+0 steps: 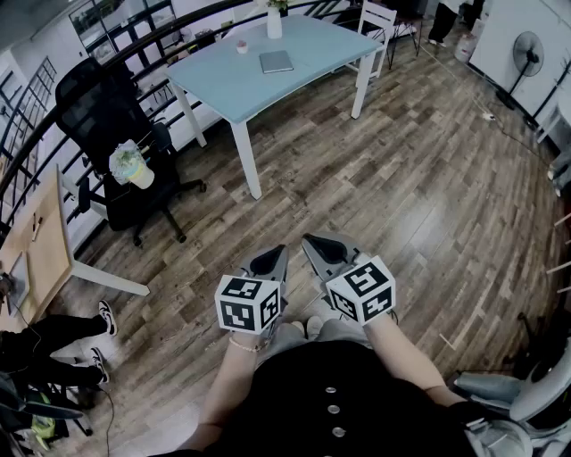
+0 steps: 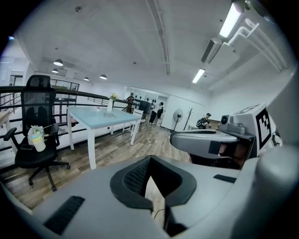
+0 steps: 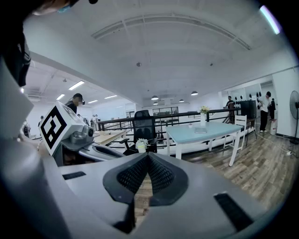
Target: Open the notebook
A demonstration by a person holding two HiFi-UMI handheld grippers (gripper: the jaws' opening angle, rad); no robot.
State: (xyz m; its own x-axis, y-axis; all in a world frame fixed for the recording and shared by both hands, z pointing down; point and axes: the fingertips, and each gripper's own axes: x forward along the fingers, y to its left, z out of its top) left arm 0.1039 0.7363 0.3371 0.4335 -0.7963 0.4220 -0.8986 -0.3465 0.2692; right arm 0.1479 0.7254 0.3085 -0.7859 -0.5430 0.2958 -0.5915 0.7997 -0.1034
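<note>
Left gripper (image 1: 273, 260) and right gripper (image 1: 318, 247), both closed and empty; I needed to approach the distant notebook (image 1: 276, 61) squarely first.

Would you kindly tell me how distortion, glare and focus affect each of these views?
Head view: fisheye bows the table edges; sheen on the floor. Left gripper view: dark corners, ceiling lamp blown out. Right gripper view: heavy barrel distortion, notebook tiny and soft.

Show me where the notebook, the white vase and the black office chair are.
notebook (image 1: 277, 61): head view, middle of its grey cover.
white vase (image 1: 274, 25): head view, its body.
black office chair (image 1: 96, 105): head view, its backrest.
</note>
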